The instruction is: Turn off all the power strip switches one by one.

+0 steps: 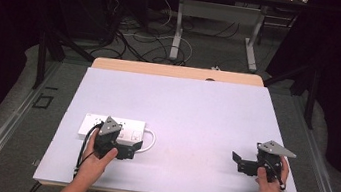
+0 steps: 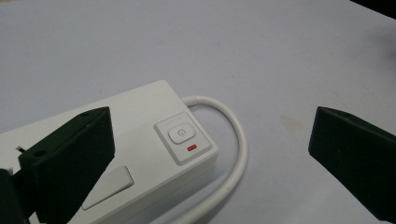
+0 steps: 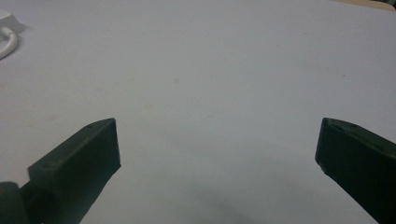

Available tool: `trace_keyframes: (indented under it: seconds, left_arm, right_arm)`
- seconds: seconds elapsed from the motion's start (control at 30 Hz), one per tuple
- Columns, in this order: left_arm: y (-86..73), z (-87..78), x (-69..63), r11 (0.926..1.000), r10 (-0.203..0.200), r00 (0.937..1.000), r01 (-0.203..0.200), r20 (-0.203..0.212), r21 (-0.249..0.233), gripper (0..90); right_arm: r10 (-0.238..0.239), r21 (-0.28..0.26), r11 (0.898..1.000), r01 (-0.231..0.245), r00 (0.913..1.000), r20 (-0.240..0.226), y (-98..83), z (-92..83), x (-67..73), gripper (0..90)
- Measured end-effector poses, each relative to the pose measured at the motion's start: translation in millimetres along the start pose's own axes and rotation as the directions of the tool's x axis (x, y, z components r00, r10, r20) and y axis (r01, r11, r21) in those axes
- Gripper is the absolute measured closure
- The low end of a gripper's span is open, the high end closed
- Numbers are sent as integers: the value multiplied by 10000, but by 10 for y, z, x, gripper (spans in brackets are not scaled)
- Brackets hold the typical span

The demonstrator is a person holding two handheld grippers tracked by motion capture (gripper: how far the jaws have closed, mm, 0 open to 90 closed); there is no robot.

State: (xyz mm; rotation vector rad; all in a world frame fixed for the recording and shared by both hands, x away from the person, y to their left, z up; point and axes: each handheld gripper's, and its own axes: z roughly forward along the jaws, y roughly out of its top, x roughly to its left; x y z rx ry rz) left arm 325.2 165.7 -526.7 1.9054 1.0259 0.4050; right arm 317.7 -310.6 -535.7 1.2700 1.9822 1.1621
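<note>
The left claw point(image 2: 205, 154) stood wide open, gripping nothing, right over the power strip point(image 2: 140, 140) lying at the table's point(image 1: 192, 109) near-left. Its power button point(image 2: 180, 133) sat between the jaws; closing carelessly could snag the white cable point(image 2: 236, 140). The right claw point(image 3: 217, 154) also gaped, empty, well apart.

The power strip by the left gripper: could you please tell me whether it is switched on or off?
Apparently on: beside the power button on the power strip, a small red indicator shows. Whether that mark is actually lit, I cannot tell for sure.
</note>
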Motion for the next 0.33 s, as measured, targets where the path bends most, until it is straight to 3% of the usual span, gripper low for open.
trace_keyframes:
  seconds: [0.33]
  left_arm:
    - [-3,-12,23,10000,-78,10000,78,-58,-61,3]
  right_arm:
    - [33,14,10000,-32,10000,-38,1,-6,1,0]
